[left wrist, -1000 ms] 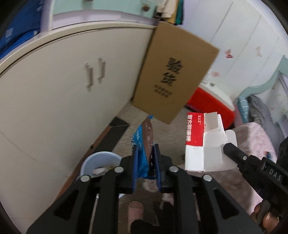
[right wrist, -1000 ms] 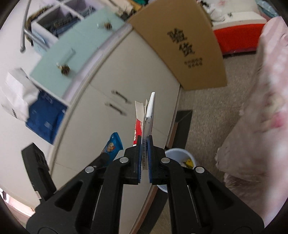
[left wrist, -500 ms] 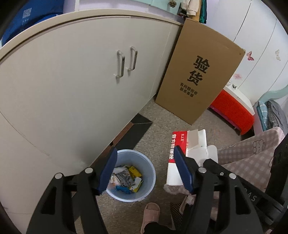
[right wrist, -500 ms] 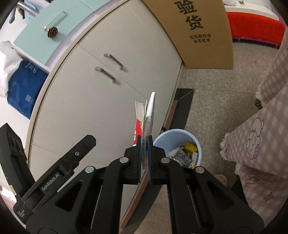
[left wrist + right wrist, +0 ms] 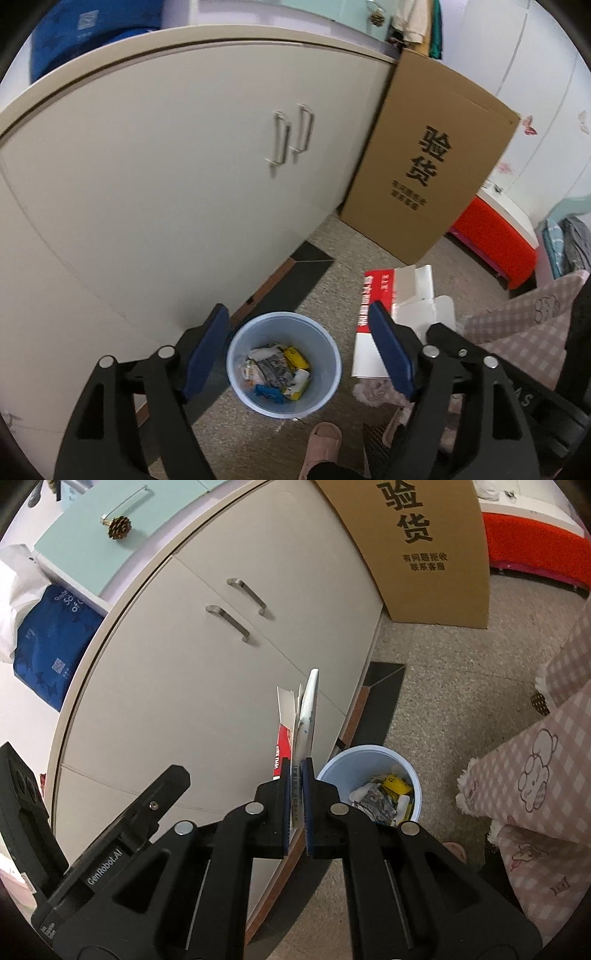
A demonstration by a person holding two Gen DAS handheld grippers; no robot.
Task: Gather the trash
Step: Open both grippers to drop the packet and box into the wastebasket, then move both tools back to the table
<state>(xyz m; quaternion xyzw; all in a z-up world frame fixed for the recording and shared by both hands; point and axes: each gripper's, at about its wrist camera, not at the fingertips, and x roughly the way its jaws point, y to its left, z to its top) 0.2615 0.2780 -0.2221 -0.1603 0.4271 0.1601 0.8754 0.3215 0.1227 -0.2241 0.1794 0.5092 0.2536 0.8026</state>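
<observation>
A light blue bin (image 5: 283, 363) stands on the floor by the cupboard, holding wrappers, among them a blue snack wrapper (image 5: 269, 392). My left gripper (image 5: 297, 334) hangs above the bin, its jaws still opening, with nothing between them. My right gripper (image 5: 296, 775) is shut on a flattened red and white carton (image 5: 304, 716), which sticks up edge-on from the pads. In the left wrist view the same carton (image 5: 399, 310) shows to the right of the bin. In the right wrist view the bin (image 5: 369, 786) lies just right of the fingertips.
A curved cream cupboard (image 5: 184, 177) with two metal handles stands behind the bin. A tall brown cardboard box (image 5: 428, 166) leans beside it, with a red storage box (image 5: 491, 236) further right. A pink checked blanket (image 5: 535, 760) and a foot in a pink slipper (image 5: 321, 443) are close by.
The left gripper opened and the blue snack wrapper it held now lies in the bin. Both grippers dropped lower toward the bin. The right gripper kept its grip on the carton.
</observation>
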